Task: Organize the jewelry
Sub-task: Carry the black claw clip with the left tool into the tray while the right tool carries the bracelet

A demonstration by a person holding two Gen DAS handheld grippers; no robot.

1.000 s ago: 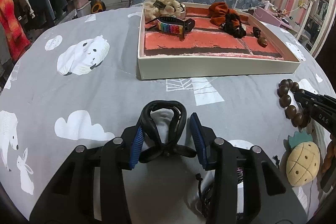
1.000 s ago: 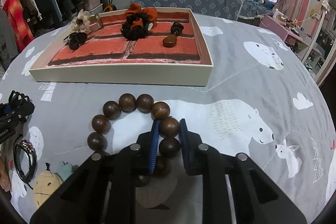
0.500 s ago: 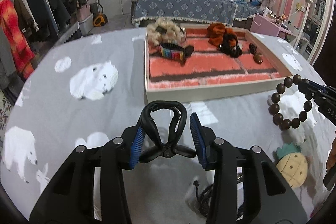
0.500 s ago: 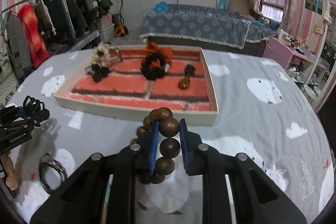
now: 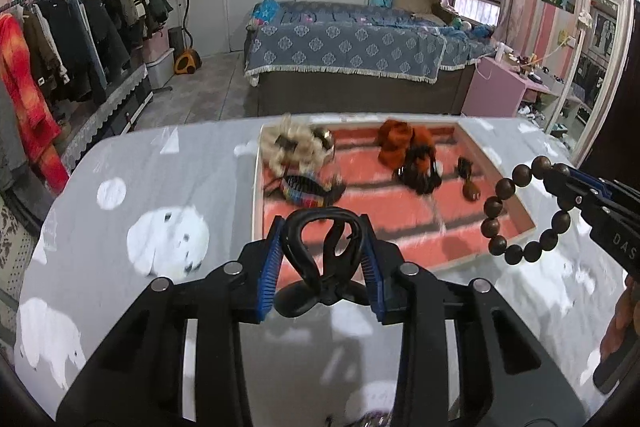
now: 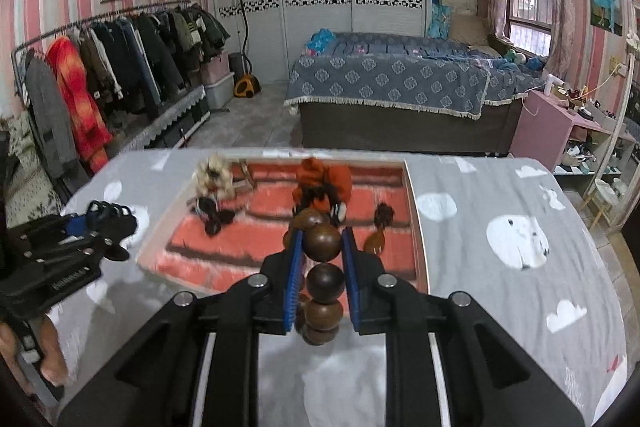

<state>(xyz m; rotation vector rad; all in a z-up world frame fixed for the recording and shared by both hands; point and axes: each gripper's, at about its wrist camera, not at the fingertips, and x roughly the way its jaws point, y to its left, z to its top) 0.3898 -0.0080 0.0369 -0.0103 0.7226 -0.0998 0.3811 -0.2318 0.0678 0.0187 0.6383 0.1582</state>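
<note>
My left gripper [image 5: 322, 227] holds a black hair claw clip [image 5: 316, 259] up off the table. Its jaws are closing, and the blue pads [image 5: 270, 267] press on the clip's sides. My right gripper [image 6: 320, 239] is shut on a dark wooden bead bracelet [image 6: 325, 281], which hangs between its fingers. In the left wrist view that right gripper [image 5: 576, 187] comes in from the right, and the bracelet [image 5: 494, 223] dangles over the tray's near right corner. The cream tray [image 5: 257, 195] with red brick lining lies just ahead of both grippers.
In the tray lie a beige scrunchie [image 5: 294, 147], a rainbow clip [image 5: 308, 189], an orange and a black scrunchie [image 5: 408, 151] and a small brown clip [image 5: 470, 189]. The table [image 5: 120, 227] has a grey cloth with white bears. Beyond it stand a bed [image 6: 392, 83] and a clothes rack [image 6: 100, 75].
Both grippers have risen off the table with the clip and the bracelet and have come closer to the tray. The left pads have drawn in against the clip.
</note>
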